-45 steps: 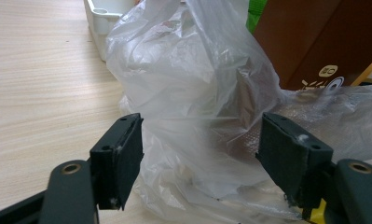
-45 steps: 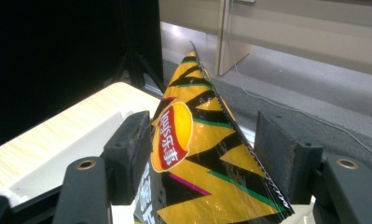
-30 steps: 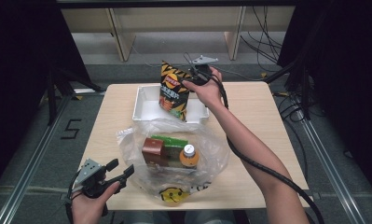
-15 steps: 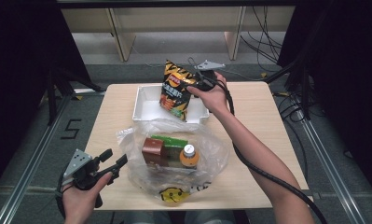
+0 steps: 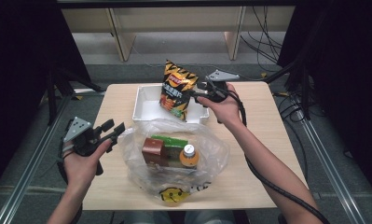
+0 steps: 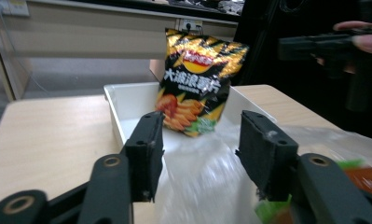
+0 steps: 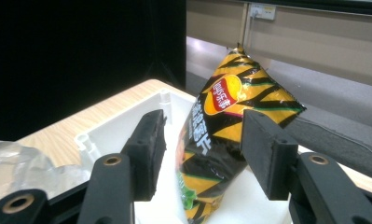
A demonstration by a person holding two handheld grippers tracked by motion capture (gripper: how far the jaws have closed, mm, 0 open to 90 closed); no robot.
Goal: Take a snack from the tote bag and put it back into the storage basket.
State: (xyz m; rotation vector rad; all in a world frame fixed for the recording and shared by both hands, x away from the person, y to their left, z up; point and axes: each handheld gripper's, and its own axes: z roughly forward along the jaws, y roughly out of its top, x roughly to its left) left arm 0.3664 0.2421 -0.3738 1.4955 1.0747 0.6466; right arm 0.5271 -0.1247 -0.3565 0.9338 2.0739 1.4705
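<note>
Upright in the white tray at the far edge of the desk stands a black-and-orange chip bag, its bottom resting inside the tray and its top rising above the tray's far rim. The right gripper sits just beside the bag on its right, level with the upper half. In the right gripper view the right gripper has its two black jaws standing apart with the chip bag seen between them; the jaws have just been closing, yet a gap shows at the left pad, and the right pad overlaps the bag's edge, so contact there cannot be told. The white tray lies below.

Near the desk's left edge, the left gripper is held above the wood, its jaws parted and pointing toward the middle of the desk. Its jaws have just been closing too, with nothing gripped between them. Seen from the left gripper view, the left gripper frames the chip bag farther off and the white tray behind a clear plastic bag.

That clear plastic bag lies in the middle of the desk toward the near edge, touching the tray's near wall. Inside it are a brown carton, a green box and a bottle with an orange label. A yellow smiley print marks the bag's near end.
</note>
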